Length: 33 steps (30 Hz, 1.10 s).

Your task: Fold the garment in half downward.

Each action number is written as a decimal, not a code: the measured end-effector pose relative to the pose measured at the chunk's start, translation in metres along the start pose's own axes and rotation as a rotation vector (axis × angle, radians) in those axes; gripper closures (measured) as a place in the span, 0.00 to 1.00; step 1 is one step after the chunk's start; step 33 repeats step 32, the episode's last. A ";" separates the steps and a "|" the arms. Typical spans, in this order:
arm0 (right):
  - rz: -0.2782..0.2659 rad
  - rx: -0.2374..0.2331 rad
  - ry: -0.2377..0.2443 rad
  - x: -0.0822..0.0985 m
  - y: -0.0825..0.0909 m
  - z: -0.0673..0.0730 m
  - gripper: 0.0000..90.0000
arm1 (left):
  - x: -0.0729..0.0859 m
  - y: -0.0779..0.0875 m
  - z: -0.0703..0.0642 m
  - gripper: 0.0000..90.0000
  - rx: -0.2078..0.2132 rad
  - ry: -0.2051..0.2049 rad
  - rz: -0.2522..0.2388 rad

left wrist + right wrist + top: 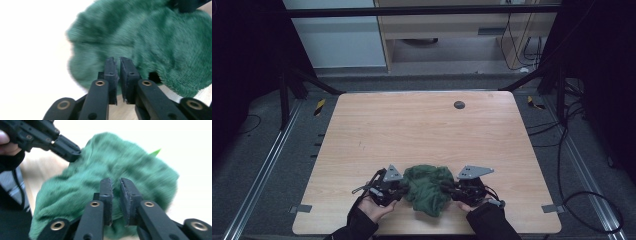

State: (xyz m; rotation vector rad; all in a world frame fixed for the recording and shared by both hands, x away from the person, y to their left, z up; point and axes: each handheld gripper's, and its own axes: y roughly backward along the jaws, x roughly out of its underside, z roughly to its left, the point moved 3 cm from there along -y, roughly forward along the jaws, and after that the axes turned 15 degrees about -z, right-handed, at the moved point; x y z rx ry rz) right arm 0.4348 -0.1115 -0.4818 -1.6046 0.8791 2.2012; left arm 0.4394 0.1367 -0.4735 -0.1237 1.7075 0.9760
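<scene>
A crumpled dark green cloth [428,189] lies in a heap near the table's front edge. My left gripper [401,187] sits at its left side and my right gripper [452,189] at its right, both pointing inward at the heap. In the left gripper view the jaws [117,60] stand a narrow slit apart over the cloth [150,37], with nothing pinched. The right gripper's jaws [115,181] are likewise slightly apart against the cloth [112,165], with the left gripper's tip [65,148] touching the heap's far side.
The wooden table [412,130] carries a small dark round grommet [459,104] near its far edge. Black frame posts and cables stand off the table at both sides. The person's hands [374,207] come in over the front edge.
</scene>
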 end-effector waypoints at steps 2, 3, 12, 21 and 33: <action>-0.040 0.028 -0.004 -0.004 0.004 -0.005 0.85 | -0.001 0.007 0.009 0.87 -0.024 0.005 -0.017; -0.058 0.050 -0.004 -0.005 0.006 -0.009 0.82 | -0.002 0.009 0.013 0.85 -0.033 0.010 -0.021; -0.097 0.292 -0.004 -0.002 0.024 -0.054 0.61 | 0.013 0.028 0.063 0.57 -0.180 0.085 -0.070; -0.059 0.402 -0.044 0.007 0.048 -0.086 0.44 | 0.035 0.041 0.096 0.36 -0.246 0.138 -0.076; -0.020 0.491 -0.117 0.016 0.075 -0.116 0.33 | 0.049 0.056 0.124 0.29 -0.336 0.173 -0.060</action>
